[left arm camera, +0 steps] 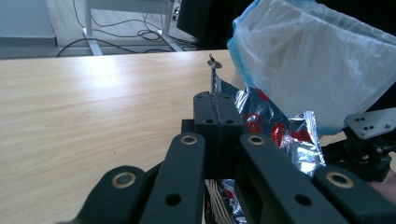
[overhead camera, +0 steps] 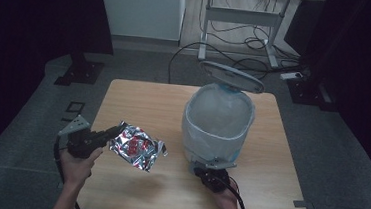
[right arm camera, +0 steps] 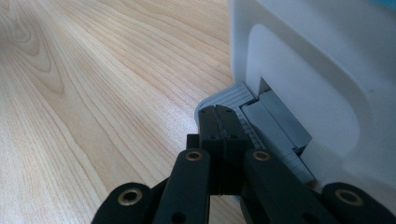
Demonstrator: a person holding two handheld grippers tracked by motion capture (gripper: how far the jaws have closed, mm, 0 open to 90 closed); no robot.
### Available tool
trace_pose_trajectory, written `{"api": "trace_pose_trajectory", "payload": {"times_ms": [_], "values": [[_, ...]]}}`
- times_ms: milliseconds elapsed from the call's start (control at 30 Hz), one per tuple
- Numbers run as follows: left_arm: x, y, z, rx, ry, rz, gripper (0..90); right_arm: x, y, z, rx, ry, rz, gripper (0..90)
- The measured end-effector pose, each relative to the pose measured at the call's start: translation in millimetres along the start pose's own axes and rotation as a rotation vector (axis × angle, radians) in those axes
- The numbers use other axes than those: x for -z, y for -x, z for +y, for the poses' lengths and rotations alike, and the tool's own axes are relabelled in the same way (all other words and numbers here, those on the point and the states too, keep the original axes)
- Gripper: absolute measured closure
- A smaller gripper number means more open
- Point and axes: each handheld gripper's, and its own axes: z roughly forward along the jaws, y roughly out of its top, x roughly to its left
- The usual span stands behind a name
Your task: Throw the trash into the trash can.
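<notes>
A crinkled silver foil packet (overhead camera: 136,151) with red print is held clear of the counter (overhead camera: 139,98) to the left of the white pedal bin (overhead camera: 217,124), its upper edge pinched in the clenched left tongs (overhead camera: 119,128). The bin is lined with a pale plastic bag, its lid raised. At the bin's front, the right tongs (right arm camera: 217,122) are pressed together, empty, on the grey ribbed pedal (right arm camera: 233,100)

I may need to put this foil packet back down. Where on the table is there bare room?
The far left quarter of the table is bare, bordered by the bin. So is the near strip between the two hands. It is crowded by the bin's pedal, where the right gripper rests.
</notes>
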Motion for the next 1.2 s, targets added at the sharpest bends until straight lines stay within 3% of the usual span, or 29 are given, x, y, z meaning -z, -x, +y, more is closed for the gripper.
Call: {"api": "trace_pose_trajectory", "payload": {"times_ms": [767,1200], "values": [[4.5,16.0,40.9,-0.046,0.028,-0.017,90.0,0.0,0.1,0.3,0.004,-0.002,0.002,89.8],[-0.5,20.4,51.9,-0.062,0.006,-0.025,90.0,0.2,0.1,0.4,0.006,-0.003,0.002,89.8]]}}
